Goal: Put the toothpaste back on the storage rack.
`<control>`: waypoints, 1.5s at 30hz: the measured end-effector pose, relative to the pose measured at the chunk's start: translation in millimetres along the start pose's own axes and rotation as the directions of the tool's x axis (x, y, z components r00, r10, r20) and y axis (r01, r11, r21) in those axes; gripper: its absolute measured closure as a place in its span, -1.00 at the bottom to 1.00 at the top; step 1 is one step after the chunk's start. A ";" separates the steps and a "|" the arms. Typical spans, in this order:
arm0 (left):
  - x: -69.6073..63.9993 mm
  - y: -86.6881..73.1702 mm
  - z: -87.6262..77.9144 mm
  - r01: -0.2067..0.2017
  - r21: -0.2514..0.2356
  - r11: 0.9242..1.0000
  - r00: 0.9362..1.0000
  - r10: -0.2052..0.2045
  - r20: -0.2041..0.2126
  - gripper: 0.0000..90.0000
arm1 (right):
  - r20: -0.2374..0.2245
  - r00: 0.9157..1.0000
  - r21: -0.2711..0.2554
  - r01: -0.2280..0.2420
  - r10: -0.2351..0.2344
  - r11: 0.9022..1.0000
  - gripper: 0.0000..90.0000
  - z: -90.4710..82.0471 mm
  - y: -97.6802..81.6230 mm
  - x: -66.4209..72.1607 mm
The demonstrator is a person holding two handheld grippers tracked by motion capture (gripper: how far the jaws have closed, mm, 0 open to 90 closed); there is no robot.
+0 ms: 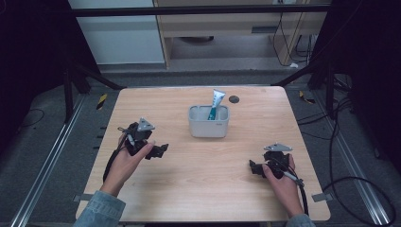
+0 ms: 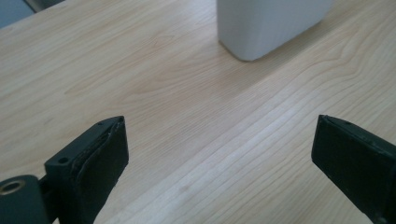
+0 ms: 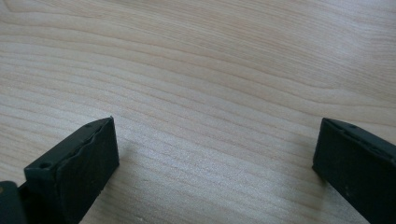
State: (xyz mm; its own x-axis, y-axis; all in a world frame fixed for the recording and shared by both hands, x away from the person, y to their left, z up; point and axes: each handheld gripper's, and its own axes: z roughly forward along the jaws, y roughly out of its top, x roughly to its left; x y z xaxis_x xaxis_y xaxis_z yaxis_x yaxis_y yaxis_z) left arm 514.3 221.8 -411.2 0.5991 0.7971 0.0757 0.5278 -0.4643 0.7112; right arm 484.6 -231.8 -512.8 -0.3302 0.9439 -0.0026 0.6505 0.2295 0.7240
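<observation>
A white rectangular cup stands a little behind the middle of the wooden table, with a white and teal tube leaning upright in it. My left gripper lies low over the table to the cup's left front, held in a hand, jaws open with bare wood between them. In the left gripper view the cup's lower corner shows ahead, beyond the open left gripper. My right gripper rests at the right front, pointing left. The right gripper is open over bare wood.
A small dark round mark lies on the table behind the cup to the right. Black frame legs and cables stand off both sides of the table. A cabinet stands beyond the far edge.
</observation>
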 end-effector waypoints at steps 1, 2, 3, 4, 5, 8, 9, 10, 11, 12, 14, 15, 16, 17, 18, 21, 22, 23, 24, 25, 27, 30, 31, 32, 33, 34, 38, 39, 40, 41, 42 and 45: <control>2.8 -3.7 0.7 0.001 0.004 1.000 1.000 -0.001 0.001 -0.93 | 0.000 1.000 0.000 0.000 0.000 1.000 -0.99 0.0 0.0 0.0; 6.4 -8.8 2.5 0.014 0.007 1.000 1.000 -0.014 -0.008 -0.94 | 0.000 1.000 0.000 0.000 0.000 1.000 -0.99 0.0 0.0 0.0; 9.9 -13.8 4.8 0.019 0.021 1.000 0.999 -0.018 -0.032 -0.93 | 0.000 1.000 0.000 0.000 0.000 1.000 -0.99 0.0 0.0 0.0; 14.5 -19.6 8.3 0.020 0.042 0.999 0.998 -0.018 -0.055 -0.92 | 0.000 1.000 0.000 0.001 -0.001 1.000 -0.99 0.0 0.0 0.0; 14.5 -19.6 8.3 0.020 0.042 0.999 0.998 -0.018 -0.055 -0.91 | 0.000 1.000 0.000 0.001 -0.001 1.000 -0.99 0.0 0.0 0.0; 29.4 -35.7 17.6 0.069 0.061 0.996 0.996 -0.065 -0.064 -0.91 | -0.001 1.000 0.000 -0.001 0.001 1.000 -0.99 0.0 0.0 0.1; 33.6 -40.4 20.1 0.074 0.074 0.995 0.995 -0.068 -0.079 -0.91 | -0.001 1.000 0.000 -0.001 0.001 1.000 -0.99 0.0 0.0 0.0; 36.7 -43.9 21.9 0.080 0.081 0.993 0.994 -0.073 -0.085 -0.90 | -0.001 1.000 -0.001 -0.002 0.002 1.000 -0.99 0.0 0.0 0.1; 39.1 -46.3 23.1 0.087 0.083 0.993 0.993 -0.080 -0.087 -0.90 | -0.001 1.000 0.000 -0.001 0.001 1.000 -0.99 0.0 0.0 0.1; 42.0 -49.3 24.5 0.096 0.086 0.992 0.992 -0.089 -0.089 -0.90 | -0.001 1.000 0.000 -0.001 0.001 1.000 -0.99 0.0 0.0 0.1; 48.1 -55.5 27.8 0.112 0.095 0.989 0.990 -0.102 -0.098 -0.90 | 0.000 1.000 0.000 0.000 0.000 1.000 -0.99 0.0 0.0 0.0; 49.9 -57.4 28.7 0.111 0.098 0.989 0.990 -0.101 -0.101 -0.90 | 0.000 1.000 0.000 0.000 0.000 1.000 -0.99 0.0 0.0 0.0; 52.7 -60.5 30.3 0.113 0.099 0.989 0.990 -0.103 -0.100 -0.89 | 0.000 1.000 0.000 0.000 0.000 1.000 -0.99 0.0 0.0 0.0; 54.3 -62.2 31.3 0.115 0.099 0.988 0.989 -0.105 -0.100 -0.89 | -0.001 1.000 0.000 -0.001 0.001 1.000 -0.99 0.0 0.0 0.0; 57.5 -65.4 33.4 0.122 0.103 0.987 0.988 -0.112 -0.102 -0.89 | -0.001 1.000 0.000 0.000 0.000 1.000 -0.99 0.0 0.0 -0.1; 62.8 -69.6 37.3 0.134 0.106 0.985 0.987 -0.123 -0.103 -0.89 | -0.001 1.000 0.000 0.000 0.000 1.000 -0.99 0.1 0.0 0.0; 62.8 -69.6 37.3 0.134 0.106 0.985 0.987 -0.123 -0.103 -0.89 | -0.001 1.000 0.000 0.000 0.000 1.000 -0.99 0.1 0.0 0.0; 65.6 -71.1 39.5 0.140 0.107 0.984 0.986 -0.129 -0.108 -0.89 | -0.001 1.000 0.000 0.000 0.000 1.000 -0.99 0.0 0.0 -0.1; 66.5 -71.5 40.3 0.139 0.108 0.984 0.986 -0.127 -0.110 -0.89 | -0.001 1.000 0.000 0.000 0.000 1.000 -0.99 0.0 0.0 -0.1; 67.1 -71.7 40.8 0.139 0.106 0.985 0.986 -0.127 -0.111 -0.89 | -0.001 1.000 0.000 0.000 0.000 1.000 -0.99 0.1 0.0 -0.1; 68.5 -72.5 42.0 0.140 0.101 0.985 0.986 -0.128 -0.111 -0.89 | -0.001 1.000 0.000 0.000 0.000 1.000 -0.99 0.0 0.0 -0.1; 70.1 -74.3 45.0 0.144 0.097 0.985 0.985 -0.133 -0.112 -0.89 | -0.001 1.000 0.000 0.000 0.000 1.000 -0.99 0.0 0.0 -0.1; 70.6 -75.0 46.0 0.144 0.097 0.985 0.985 -0.133 -0.112 -0.89 | -0.001 1.000 0.000 0.000 0.000 1.000 -0.99 0.0 0.0 0.0; 71.3 -76.2 47.7 0.147 0.097 0.984 0.984 -0.136 -0.115 -0.89 | -0.001 1.000 0.000 0.000 0.000 1.000 -0.99 0.1 0.0 -0.1; 71.9 -77.4 49.3 0.148 0.098 0.984 0.984 -0.137 -0.114 -0.89 | -0.001 1.000 0.000 0.000 0.000 1.000 -0.99 0.0 0.0 -0.1; 72.5 -78.9 50.9 0.152 0.094 0.984 0.984 -0.142 -0.109 -0.89 | -0.001 1.000 0.000 0.000 0.000 1.000 -0.99 0.0 0.0 -0.1; 75.7 -83.7 53.7 0.164 0.051 0.985 0.983 -0.159 -0.090 -0.95 | -0.001 1.000 0.000 -0.001 0.001 1.000 -0.99 0.0 0.0 0.0; 76.0 -84.5 54.3 0.163 0.041 0.986 0.983 -0.159 -0.088 -0.96 | -0.001 1.000 0.000 0.000 0.000 1.000 -0.99 0.0 0.0 0.0; 76.0 -85.6 55.0 0.162 0.027 0.986 0.984 -0.159 -0.086 -0.97 | -0.001 1.000 0.000 0.000 0.000 1.000 -0.99 0.0 0.0 0.0; 75.9 -86.4 55.6 0.162 0.016 0.987 0.983 -0.161 -0.085 -0.98 | -0.001 1.000 0.000 0.000 0.000 1.000 -0.99 0.0 0.0 0.0; 75.6 -87.8 56.6 0.162 -0.001 0.987 0.983 -0.162 -0.085 -0.99 | -0.001 1.000 0.000 0.000 0.000 1.000 -0.99 0.0 0.0 -0.1; 75.6 -87.8 56.7 0.161 -0.001 0.987 0.983 -0.160 -0.084 -1.00 | -0.001 1.000 0.000 0.000 0.000 1.000 -0.99 0.0 0.0 -0.1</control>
State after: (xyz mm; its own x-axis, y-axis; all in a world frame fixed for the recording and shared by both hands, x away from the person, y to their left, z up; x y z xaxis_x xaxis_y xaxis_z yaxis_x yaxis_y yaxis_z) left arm 547.5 300.9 -507.6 0.4541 0.8908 0.0191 0.6164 -0.3295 0.7152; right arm 484.6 -231.9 -512.8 -0.3312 0.9436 -0.0021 0.6505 0.2299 0.7239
